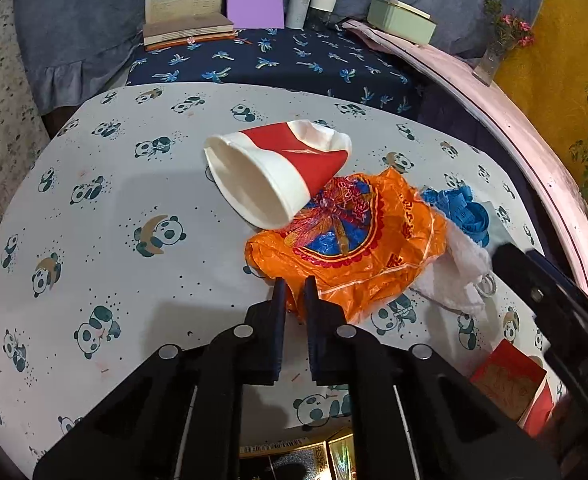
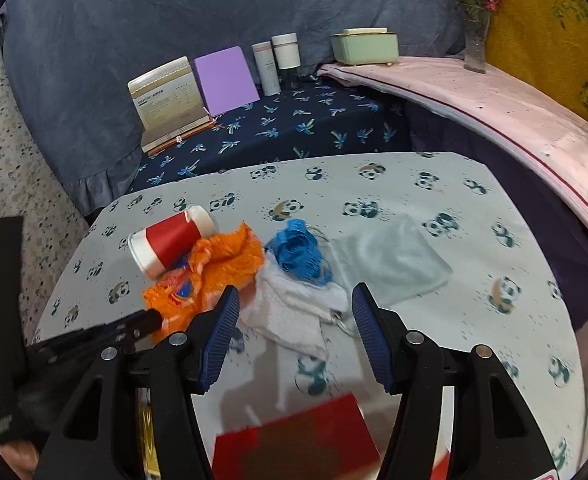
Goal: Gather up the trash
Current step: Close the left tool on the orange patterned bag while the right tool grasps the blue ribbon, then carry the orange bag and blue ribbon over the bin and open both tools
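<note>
My left tongs (image 1: 294, 294) pinch the orange bag's (image 1: 358, 240) near edge to lift it; right tongs (image 2: 294, 304) spread above the cloth (image 2: 290, 312).

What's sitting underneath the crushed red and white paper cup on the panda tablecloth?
The crushed red and white paper cup lies on its side, partly resting on the crumpled orange plastic bag. Anything else beneath them is covered.

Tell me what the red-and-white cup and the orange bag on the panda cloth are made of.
Red-and-white cup: looks like matte paper, its rim squashed into an oval. Orange bag: likely thin glossy plastic film, crinkled, with shiny highlights and printed design. Neither can be confirmed by sight alone.
</note>
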